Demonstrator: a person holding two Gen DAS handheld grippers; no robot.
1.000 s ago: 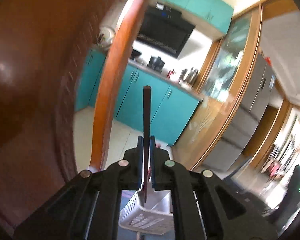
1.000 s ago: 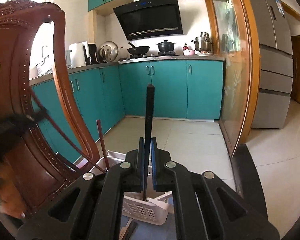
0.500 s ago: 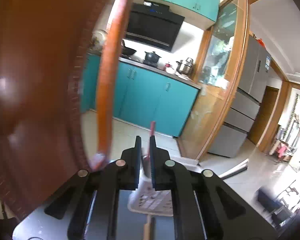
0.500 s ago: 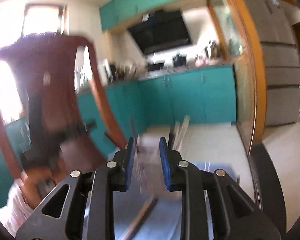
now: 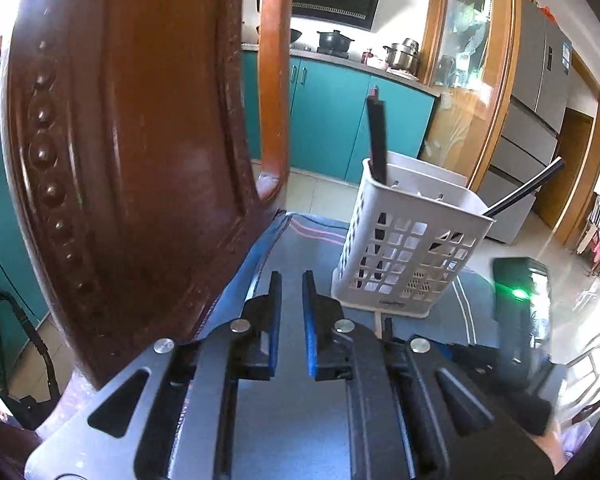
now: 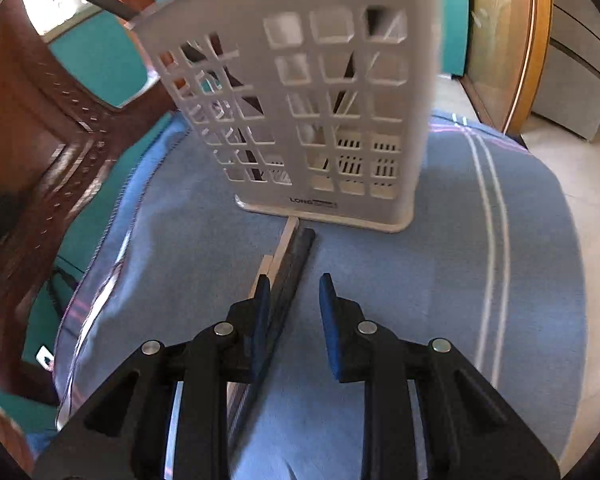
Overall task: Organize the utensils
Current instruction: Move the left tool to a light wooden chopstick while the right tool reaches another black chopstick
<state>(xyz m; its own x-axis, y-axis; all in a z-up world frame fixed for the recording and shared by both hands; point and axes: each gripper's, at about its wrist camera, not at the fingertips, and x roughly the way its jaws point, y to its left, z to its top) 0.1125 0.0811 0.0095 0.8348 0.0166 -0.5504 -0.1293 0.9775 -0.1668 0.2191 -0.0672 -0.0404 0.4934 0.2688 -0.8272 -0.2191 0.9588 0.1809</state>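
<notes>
On the blue cloth (image 6: 440, 280) covering the chair seat, a white slotted utensil basket (image 6: 332, 92) is standing upright, already holding dark chopsticks (image 5: 377, 138) leaning up out of its left side and a black one (image 5: 524, 192) slanting right. Several chopsticks (image 6: 288, 264), pale and dark, are lying flat with their long axis pointing straight at the basket's base, so sorting looks partly done. The right gripper (image 6: 292, 296) is hovering over them, jaws apart and empty; the left gripper (image 5: 289, 292) is also showing a gap, holding nothing.
</notes>
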